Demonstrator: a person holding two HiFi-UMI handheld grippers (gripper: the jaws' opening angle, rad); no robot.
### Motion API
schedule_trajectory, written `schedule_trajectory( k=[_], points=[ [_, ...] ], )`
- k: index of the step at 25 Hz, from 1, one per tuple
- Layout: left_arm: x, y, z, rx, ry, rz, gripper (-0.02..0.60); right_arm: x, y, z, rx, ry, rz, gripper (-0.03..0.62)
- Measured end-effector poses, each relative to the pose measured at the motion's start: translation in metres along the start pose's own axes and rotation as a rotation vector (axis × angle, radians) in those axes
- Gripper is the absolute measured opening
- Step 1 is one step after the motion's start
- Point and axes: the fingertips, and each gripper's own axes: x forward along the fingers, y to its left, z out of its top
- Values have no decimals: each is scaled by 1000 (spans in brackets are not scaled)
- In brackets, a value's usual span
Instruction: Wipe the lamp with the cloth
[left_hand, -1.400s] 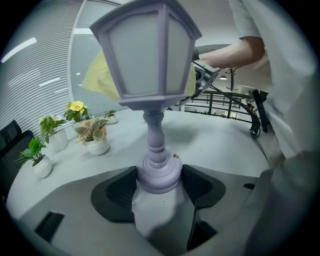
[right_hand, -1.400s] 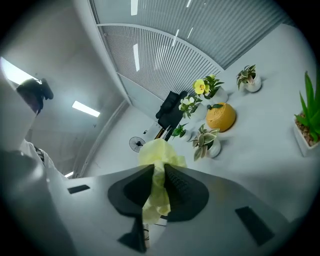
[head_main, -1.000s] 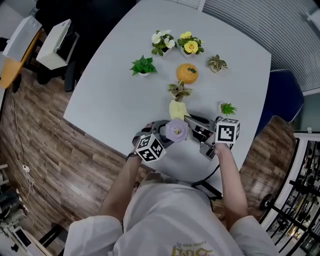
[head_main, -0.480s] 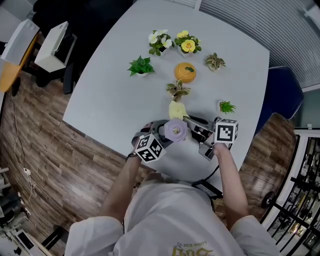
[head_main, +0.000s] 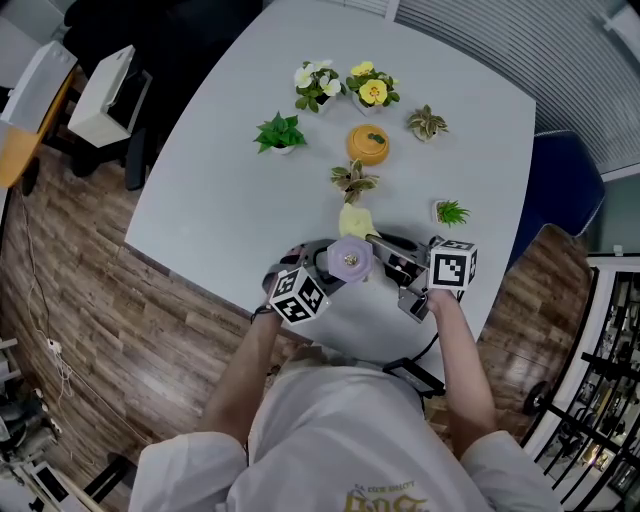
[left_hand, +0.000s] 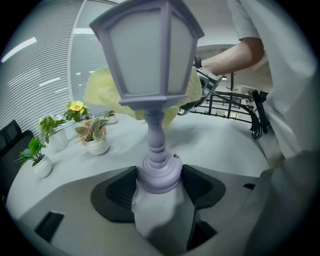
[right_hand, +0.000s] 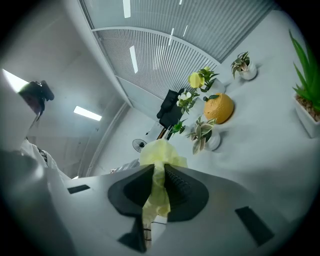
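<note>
Grey table (head_main: 210, 190): small potted plants (head_main: 279, 132) clustered around orange round pot (head_main: 368, 144).

Lamp (head_main: 351, 259) at the near edge of the table (head_main: 230, 180), cloth (head_main: 354, 218) just behind it, potted plants (head_main: 352, 180) farther back

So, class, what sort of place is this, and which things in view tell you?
Probably an office or meeting room: a large grey table dressed with small potted plants, a wood-plank floor, slatted blinds and ceiling strip lights.
</note>
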Motion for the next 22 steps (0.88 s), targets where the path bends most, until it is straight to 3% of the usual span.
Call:
schedule_trajectory(
  k=[9,22],
  points=[
    [0,-1,1,1,0,0,296,-13,12,-3,22,-57,67,71],
    [-1,-1,2,1,0,1,296,-25,26,-17,4,-40,109,71]
  ],
)
